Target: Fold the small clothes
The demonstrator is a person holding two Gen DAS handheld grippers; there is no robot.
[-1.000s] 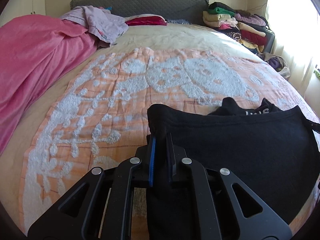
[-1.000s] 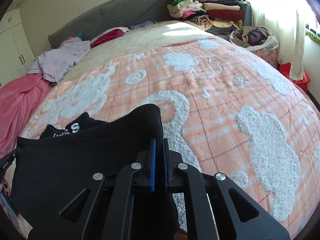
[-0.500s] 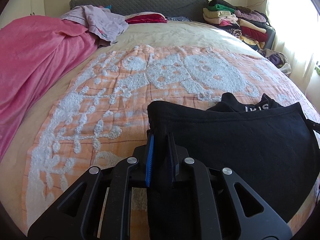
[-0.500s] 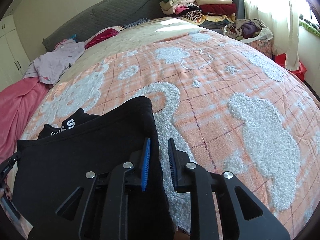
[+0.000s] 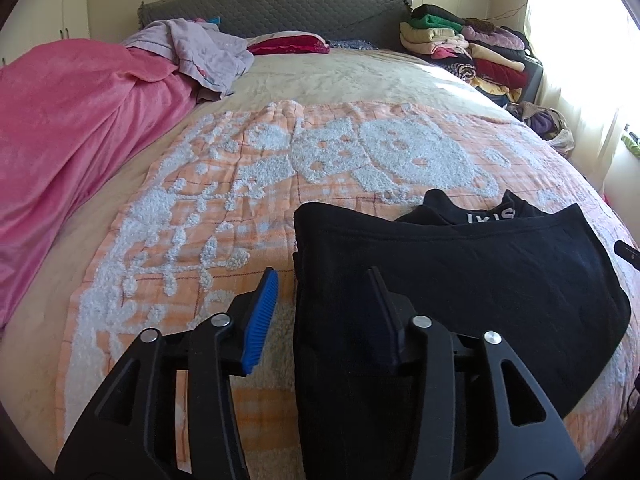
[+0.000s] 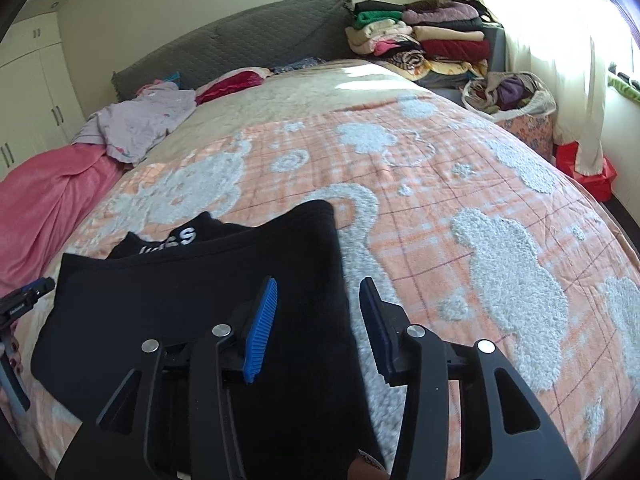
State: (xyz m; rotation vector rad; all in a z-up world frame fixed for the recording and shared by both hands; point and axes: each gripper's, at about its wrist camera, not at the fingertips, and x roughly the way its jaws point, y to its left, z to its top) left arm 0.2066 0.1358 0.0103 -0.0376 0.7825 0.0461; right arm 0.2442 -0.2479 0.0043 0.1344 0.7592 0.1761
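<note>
A black garment (image 5: 460, 280) (image 6: 200, 304) with white lettering lies folded flat on the orange and white blanket (image 5: 208, 216) (image 6: 440, 200). My left gripper (image 5: 324, 280) hangs over the garment's left edge, its jaws opening; the cloth edge lies below and between the fingers, and the pads do not press on it. My right gripper (image 6: 320, 292) hangs over the garment's right edge, jaws also opening, with the cloth edge under the gap and free of the pads. In the right wrist view the left gripper's tip (image 6: 28, 300) shows at the far left.
A pink blanket (image 5: 68, 152) covers the bed's left side, with a lilac garment (image 5: 200, 52) and a red cushion (image 5: 288, 44) near the grey headboard (image 5: 280, 4). Stacked folded clothes (image 6: 420, 40) and a bag of clothes (image 6: 508, 92) stand at the right.
Both grippers have opened and let go of the black garment's corners, which now lie flat. Both have drawn back and slightly up from the cloth.
</note>
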